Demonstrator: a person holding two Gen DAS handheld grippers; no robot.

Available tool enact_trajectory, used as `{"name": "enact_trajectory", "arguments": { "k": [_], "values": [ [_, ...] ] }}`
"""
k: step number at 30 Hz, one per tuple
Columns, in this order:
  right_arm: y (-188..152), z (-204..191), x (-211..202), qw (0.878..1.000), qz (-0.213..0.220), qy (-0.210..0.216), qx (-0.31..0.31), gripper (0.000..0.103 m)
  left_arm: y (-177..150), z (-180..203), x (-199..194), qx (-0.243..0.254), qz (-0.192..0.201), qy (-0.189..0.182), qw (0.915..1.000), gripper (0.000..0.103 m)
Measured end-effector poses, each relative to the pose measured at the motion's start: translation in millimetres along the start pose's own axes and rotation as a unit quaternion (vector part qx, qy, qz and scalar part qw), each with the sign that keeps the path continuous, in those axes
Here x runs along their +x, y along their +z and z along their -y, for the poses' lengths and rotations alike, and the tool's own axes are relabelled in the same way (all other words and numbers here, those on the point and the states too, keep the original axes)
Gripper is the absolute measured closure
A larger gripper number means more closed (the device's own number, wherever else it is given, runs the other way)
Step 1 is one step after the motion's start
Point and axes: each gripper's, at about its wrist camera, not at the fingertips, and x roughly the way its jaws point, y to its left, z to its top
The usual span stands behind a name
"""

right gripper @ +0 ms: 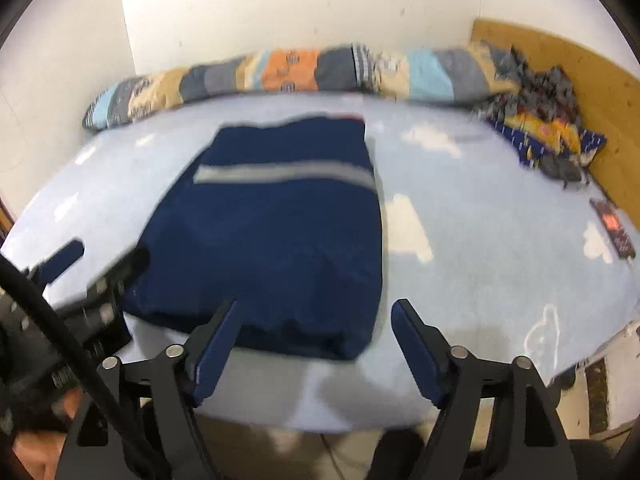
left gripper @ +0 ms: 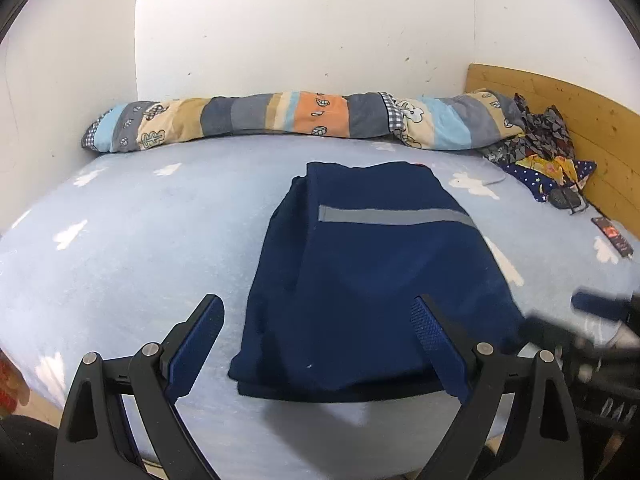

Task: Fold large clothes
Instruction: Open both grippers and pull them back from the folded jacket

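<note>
The left claw [left gripper: 320,320] hangs over the near edge of the bed [left gripper: 120,240], its jaws spread wide with nothing between the pads. Beyond them lies the navy garment [left gripper: 368,280], folded into a neat rectangle on the pale blue cloud-print sheet, a grey reflective stripe [left gripper: 396,216] running across its far half. Along the wall behind it stretches a rolled patchwork quilt [left gripper: 280,116]. Further right, a heap of patterned clothes [left gripper: 540,152] sits against the wooden headboard [left gripper: 580,120], and a small dark device [left gripper: 612,236] rests on the sheet near the bed's right side. Over to the right claw [right gripper: 314,328]: it too stands open and empty, poised above the garment's near right corner, pads clear of the fabric. The right wrist view is blurred, yet the folded garment [right gripper: 280,240] reads plainly, flat on the bed.
</note>
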Motion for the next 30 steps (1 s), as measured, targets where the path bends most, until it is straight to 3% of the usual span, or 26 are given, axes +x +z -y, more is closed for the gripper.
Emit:
{"name": "enact_trajectory", "arguments": {
  "k": [2, 3, 5, 8, 12, 15, 17, 19, 20, 21, 26, 30],
  "values": [
    [-3.5, -5.8, 9.3, 1.0, 0.007, -0.011, -0.009, 0.022, -6.4, -5.5, 12.7, -0.015, -0.035, -0.008, 0.9992, 0.009],
    [-4.8, -6.2, 17.7, 1.0, -0.003, -0.004, -0.006, 0.027, -9.3, -7.2, 19.7, -0.021, -0.051, -0.005, 0.9985, 0.009],
    [-4.2, -2.7, 37.6, 0.999, -0.037, 0.03, 0.016, 0.073, -14.0, -10.1, 38.9, -0.032, -0.092, 0.012, 0.9952, 0.009],
    [-3.1, -2.7, 55.0, 0.999, -0.05, 0.013, 0.013, 0.075, -20.9, -13.0, 62.3, -0.043, -0.127, 0.026, 0.9907, 0.009],
    [-3.1, -4.5, 79.7, 0.996, -0.084, 0.016, 0.011, 0.072, -24.4, -16.6, 84.6, -0.061, -0.161, 0.011, 0.985, 0.006],
    [4.5, -3.3, 78.8, 0.996, -0.09, 0.019, 0.005, 0.07, -6.1, -9.1, 69.8, -0.038, -0.123, 0.025, 0.9914, 0.012],
    [20.9, 5.2, 59.6, 0.998, -0.047, 0.036, 0.025, 0.07, 13.9, -3.1, 55.0, -0.01, -0.071, 0.014, 0.9974, 0.012],
    [47.5, 9.4, 51.4, 0.999, -0.011, 0.028, 0.013, 0.066, 34.2, 1.6, 55.3, 0.006, -0.044, 0.007, 0.999, 0.011],
    [66.7, 11.5, 57.7, 0.999, -0.012, 0.034, 0.006, 0.053, 45.7, 2.5, 65.6, 0.01, -0.051, 0.0, 0.9986, 0.011],
    [83.9, 14.1, 68.4, 0.999, -0.022, 0.04, 0.006, 0.051, 53.7, 1.6, 77.5, 0.007, -0.065, -0.003, 0.9978, 0.011],
    [166.1, 30.0, 144.8, 0.998, -0.044, 0.043, 0.034, 0.055, 73.6, -8.1, 147.2, 0.004, -0.112, 0.025, 0.9934, 0.011],
    [200.4, 32.1, 207.0, 0.996, -0.08, 0.029, 0.03, 0.057, 62.4, -20.2, 167.2, -0.037, -0.137, 0.011, 0.9899, 0.011]
  ]
}}
